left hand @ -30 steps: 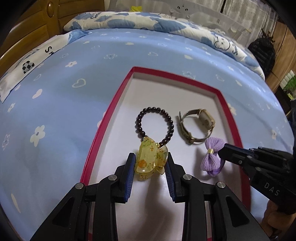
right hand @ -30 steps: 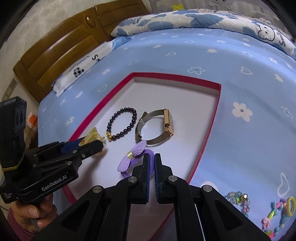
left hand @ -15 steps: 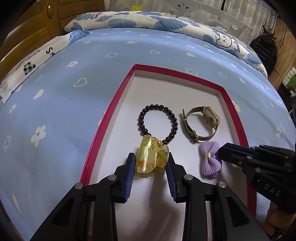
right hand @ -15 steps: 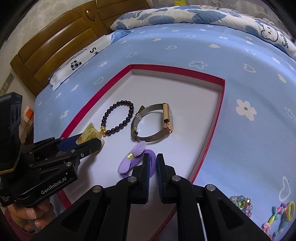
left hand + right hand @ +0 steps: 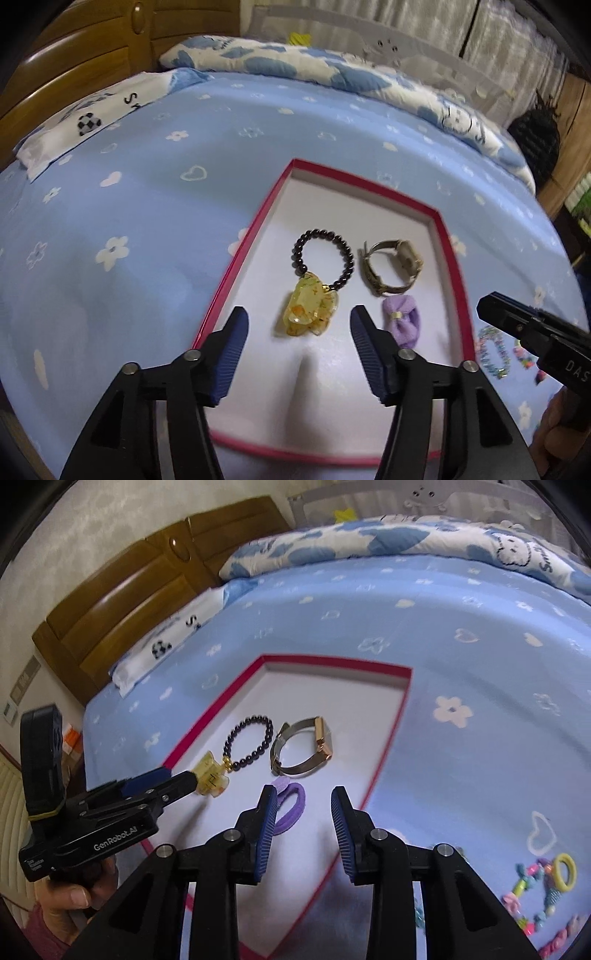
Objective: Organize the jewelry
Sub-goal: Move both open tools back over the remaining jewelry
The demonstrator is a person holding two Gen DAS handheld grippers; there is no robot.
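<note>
On the bed, red-rimmed tray [image 5: 236,266] w/ yellow hair clip [image 5: 308,312] near-centre, bead bracelet [image 5: 325,258] & watch [image 5: 391,266] beyond, purple bow tie [image 5: 400,319] right, your left gripper [image 5: 299,341] spread wide, empty, your right gripper [image 5: 303,829] spread too, holding nothing.

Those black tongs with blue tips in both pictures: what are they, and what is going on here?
They are hand-held grippers, one in each of a person's hands, each with a camera looking along its fingers. One picture comes from the left gripper, the other from the right gripper. Both are open and hold nothing. On the bed lies a red-edged tray holding a yellow hair claw, a dark bead bracelet, a wristwatch and a purple bow hair tie. Colourful bead bracelets lie outside on the blue sheet.
</note>
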